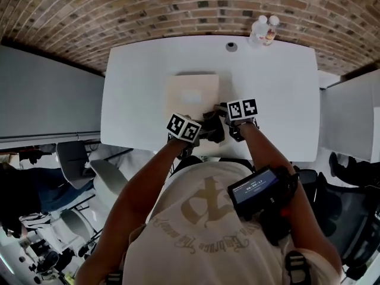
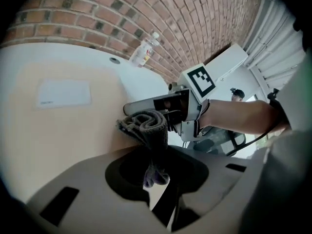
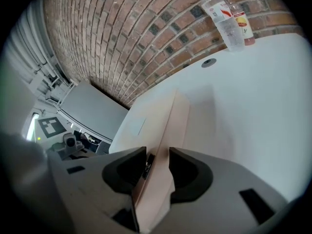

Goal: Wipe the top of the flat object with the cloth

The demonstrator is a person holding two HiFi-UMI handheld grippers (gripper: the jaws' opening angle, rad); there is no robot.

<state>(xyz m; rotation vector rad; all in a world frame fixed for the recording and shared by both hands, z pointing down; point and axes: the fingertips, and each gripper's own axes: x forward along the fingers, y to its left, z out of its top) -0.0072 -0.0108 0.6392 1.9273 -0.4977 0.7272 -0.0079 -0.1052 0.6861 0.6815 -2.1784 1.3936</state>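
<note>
1. while the right gripper (image 3: 158, 167) clamps the near right corner of the flat object (image 1: 191, 94), which lies on the desk (image 1: 279, 82) toward its near edge, brace it against sliding.
2. the left gripper (image 2: 157, 179) pinches the bunched cloth (image 2: 145, 125); press it flat onto the top.
3. sweep toward the far edge in overlapping passes.

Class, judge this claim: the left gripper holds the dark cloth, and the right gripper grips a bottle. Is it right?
Not quite. In the right gripper view the right gripper grips the edge of the flat beige box, not a bottle. The left gripper does hold the dark cloth.
</note>
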